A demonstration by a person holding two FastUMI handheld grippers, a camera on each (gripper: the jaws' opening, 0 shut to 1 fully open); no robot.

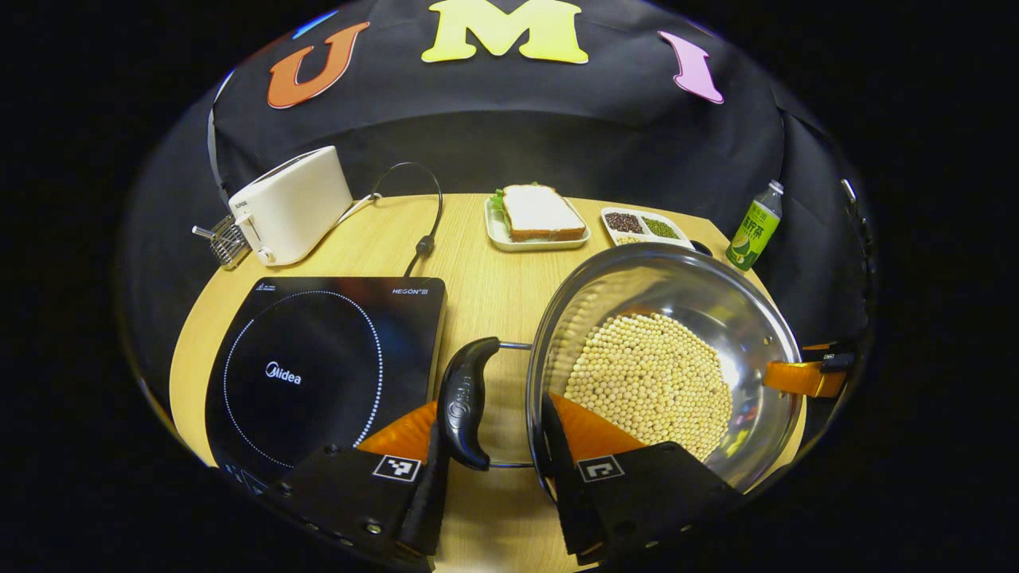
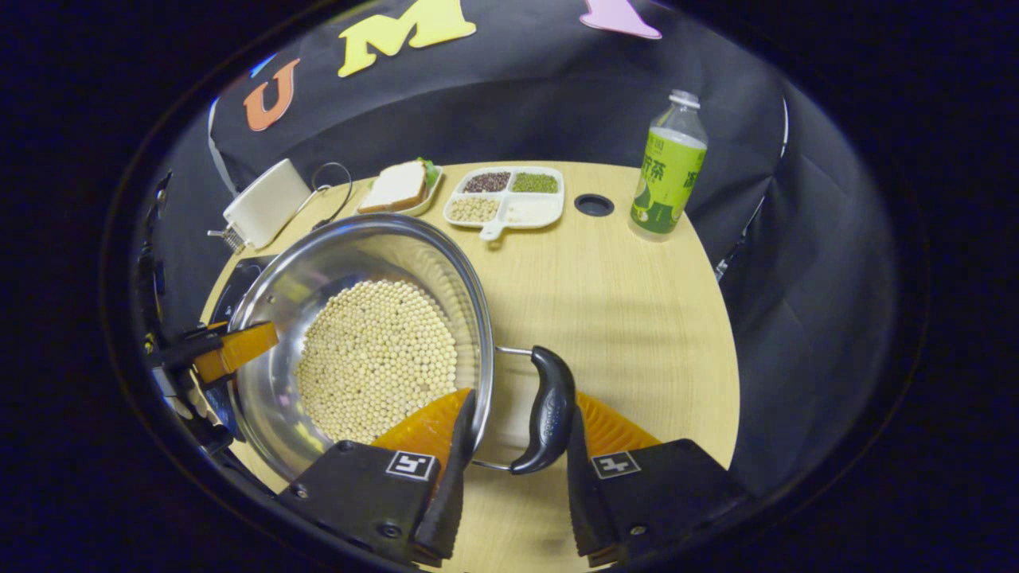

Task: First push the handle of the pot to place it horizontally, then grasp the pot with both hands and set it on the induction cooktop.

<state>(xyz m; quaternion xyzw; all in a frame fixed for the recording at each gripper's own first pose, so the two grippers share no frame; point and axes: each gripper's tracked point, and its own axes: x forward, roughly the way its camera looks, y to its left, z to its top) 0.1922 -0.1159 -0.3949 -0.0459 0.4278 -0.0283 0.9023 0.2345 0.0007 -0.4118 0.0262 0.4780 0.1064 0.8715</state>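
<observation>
Black hand-held gripper (image 1: 493, 477), square marker tags

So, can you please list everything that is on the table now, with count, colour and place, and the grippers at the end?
pot: one, shiny steel, on the table right of the cooktop, with pale beans in it
pot handles: two, black, one at each side of the pot
induction cooktop: one, black, left part of the table
toaster: one, cream, far left corner
sandwich: one, on a white plate, far middle
divided dish: one, white, with dark, green and pale grains
bottle: one, green label, far right
table: one, light wood, round
left gripper: fingers either side of the left handle
right gripper: fingers either side of the right handle
</observation>
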